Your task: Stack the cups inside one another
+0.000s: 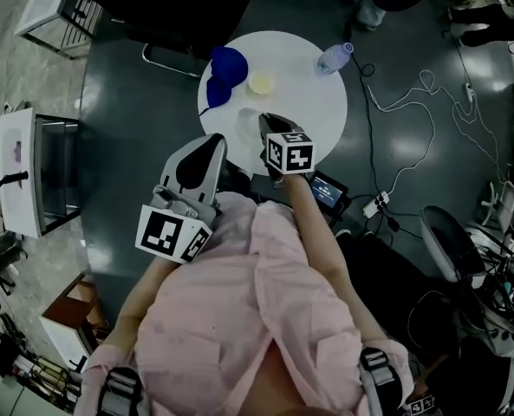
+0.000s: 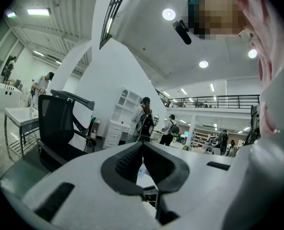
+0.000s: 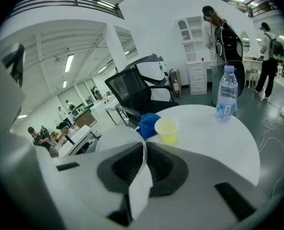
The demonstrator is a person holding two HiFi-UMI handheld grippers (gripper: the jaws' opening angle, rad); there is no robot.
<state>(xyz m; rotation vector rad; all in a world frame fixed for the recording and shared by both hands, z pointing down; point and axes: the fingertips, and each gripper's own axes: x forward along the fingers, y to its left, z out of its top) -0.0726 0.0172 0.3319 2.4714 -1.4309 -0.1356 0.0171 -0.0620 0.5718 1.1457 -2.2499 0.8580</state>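
Right gripper pinching a white cup; left gripper shut and empty.
Your right gripper (image 3: pixel 144 151) has its jaws closed on the wall of the white cup (image 3: pixel 110 139), which you hold over the near side of the round table (image 1: pixel 326 115). The yellow cup (image 3: pixel 167 130) stands upright farther back on the table, just beside a blue object (image 3: pixel 146 122), with a water bottle (image 3: pixel 226 97) off to their right. Your left gripper (image 2: pixel 142 150) points level off the table's near side, jaws together with nothing between them.
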